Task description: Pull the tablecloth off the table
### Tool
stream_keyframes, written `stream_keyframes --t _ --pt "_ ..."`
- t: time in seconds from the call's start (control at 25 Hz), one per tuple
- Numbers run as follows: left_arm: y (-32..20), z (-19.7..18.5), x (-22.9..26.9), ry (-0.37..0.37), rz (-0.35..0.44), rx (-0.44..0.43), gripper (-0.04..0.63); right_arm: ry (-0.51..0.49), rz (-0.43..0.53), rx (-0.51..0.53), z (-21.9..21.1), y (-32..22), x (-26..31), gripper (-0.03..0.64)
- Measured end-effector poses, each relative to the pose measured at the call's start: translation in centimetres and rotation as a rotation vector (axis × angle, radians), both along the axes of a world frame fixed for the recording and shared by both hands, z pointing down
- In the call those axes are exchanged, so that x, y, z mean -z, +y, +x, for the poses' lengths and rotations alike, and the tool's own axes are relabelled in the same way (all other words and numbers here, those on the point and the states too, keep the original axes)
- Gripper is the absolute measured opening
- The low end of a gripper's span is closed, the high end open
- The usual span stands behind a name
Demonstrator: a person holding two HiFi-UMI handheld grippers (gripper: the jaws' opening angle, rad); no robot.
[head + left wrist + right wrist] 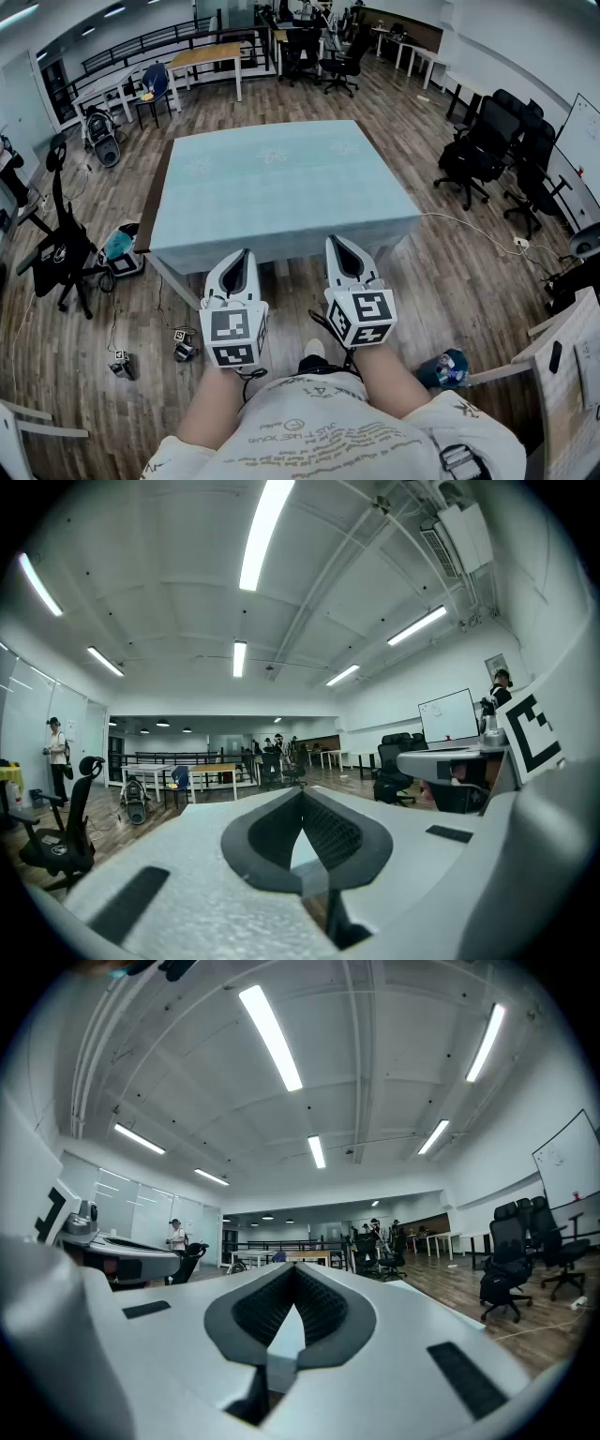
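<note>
Tablecloth one, table one; tools two, closed.

I can't read anything for sure: the shirt print is upside down and tiny, and the whiteboard marks are too faint.

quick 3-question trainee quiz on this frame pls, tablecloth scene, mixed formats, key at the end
1. True or false: the tablecloth lies spread flat over the table.
2. The jaws of the left gripper and the right gripper are: A) both wide apart; B) both together; C) one apart, one together.
3. Fill in: both grippers point at the table's ____ edge, the one closest to the person.

Key: 1 true; 2 B; 3 near.
</note>
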State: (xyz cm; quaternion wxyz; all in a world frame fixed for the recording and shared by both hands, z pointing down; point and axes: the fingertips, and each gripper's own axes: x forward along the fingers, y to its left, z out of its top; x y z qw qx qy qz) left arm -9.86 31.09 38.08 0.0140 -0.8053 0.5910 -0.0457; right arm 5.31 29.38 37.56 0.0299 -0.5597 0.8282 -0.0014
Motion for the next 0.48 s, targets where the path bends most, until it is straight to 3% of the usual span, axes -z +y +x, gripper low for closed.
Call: stream_keyframes --t 0.48 --pt "-2.1 0.2 -0.6 -0.005 -0.024 -0.008 0.012 -0.031 -0.025 -0.009 0.0 -2.2 -0.6 0.013"
